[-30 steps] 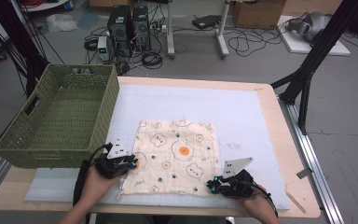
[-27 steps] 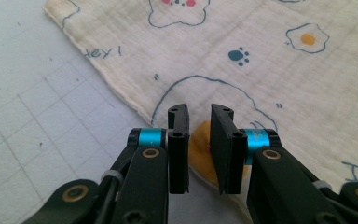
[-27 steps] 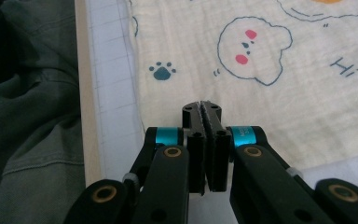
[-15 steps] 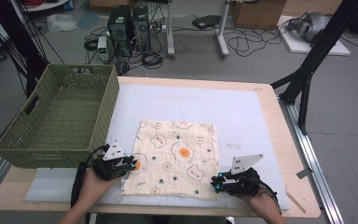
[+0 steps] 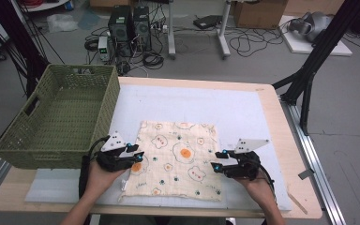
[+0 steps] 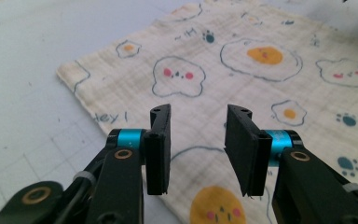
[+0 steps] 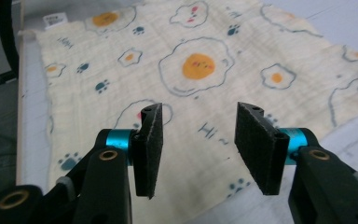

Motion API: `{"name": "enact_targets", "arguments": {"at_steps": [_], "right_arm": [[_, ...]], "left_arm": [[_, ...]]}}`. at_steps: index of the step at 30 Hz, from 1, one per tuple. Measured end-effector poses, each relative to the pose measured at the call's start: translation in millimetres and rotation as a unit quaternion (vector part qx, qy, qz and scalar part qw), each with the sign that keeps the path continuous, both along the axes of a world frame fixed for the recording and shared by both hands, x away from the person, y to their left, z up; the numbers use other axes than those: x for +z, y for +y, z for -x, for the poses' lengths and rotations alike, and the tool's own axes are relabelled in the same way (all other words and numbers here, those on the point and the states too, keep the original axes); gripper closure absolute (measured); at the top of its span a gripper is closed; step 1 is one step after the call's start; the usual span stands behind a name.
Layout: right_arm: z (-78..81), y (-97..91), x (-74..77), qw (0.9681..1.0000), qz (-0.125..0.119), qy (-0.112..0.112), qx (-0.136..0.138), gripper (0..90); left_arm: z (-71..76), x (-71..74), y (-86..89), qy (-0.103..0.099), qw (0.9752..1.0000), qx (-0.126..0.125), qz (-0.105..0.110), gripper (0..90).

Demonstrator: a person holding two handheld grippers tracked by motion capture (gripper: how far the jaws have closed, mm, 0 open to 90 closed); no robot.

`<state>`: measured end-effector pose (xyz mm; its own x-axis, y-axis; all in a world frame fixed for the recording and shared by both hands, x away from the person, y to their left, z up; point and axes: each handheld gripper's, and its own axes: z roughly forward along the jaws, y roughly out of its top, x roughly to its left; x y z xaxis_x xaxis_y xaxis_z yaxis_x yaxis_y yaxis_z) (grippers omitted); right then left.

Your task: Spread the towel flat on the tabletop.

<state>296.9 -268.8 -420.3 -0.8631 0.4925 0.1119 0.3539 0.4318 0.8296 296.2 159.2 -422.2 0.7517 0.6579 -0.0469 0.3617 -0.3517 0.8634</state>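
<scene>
We find the cloth (image 5: 174, 159) lying flat and spread on the white mat (image 5: 243, 112), near the front edge of the table (image 5: 281, 117); the green basket (image 5: 61, 117) stands well apart at roughly 10 o'clock from it. The left gripper (image 5: 137, 157) sits at the cloth's 9 o'clock edge, the right gripper (image 5: 217, 166) at its 3 o'clock edge; both have just been opening, and in each gripper view the jaws stand apart over the printed fabric with nothing pinched between the pads (image 6: 161, 140) (the cloth lies below them, untouched). We judge that the spreading is done, since no fold or bunching shows; what remains, if folding or stowing in the basket is intended, has not begun; a fresh grip on an edge would come first.
</scene>
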Motion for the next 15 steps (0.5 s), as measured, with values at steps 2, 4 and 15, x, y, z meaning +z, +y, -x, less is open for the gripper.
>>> {"name": "enact_targets", "arguments": {"at_steps": [2, 4, 15], "right_arm": [[-4.1, 0.1, 2.1, 1.0, -0.004, -0.003, -0.008, 45.3], [-7.5, 1.3, 3.4, 0.9998, 0.0, -0.006, -0.016, 39.8], [-14.7, 10.2, 3.1, 0.9992, -0.005, -0.011, -0.039, 30.8]], "left_arm": [[0.4, 1.0, -0.4, -0.004, 1.0, -0.002, -0.001, 57.9], [1.6, 0.6, -0.4, -0.006, 1.0, -0.001, -0.001, 57.1], [0.9, -3.2, 2.8, -0.003, 1.0, 0.001, -0.002, 49.9]]}}
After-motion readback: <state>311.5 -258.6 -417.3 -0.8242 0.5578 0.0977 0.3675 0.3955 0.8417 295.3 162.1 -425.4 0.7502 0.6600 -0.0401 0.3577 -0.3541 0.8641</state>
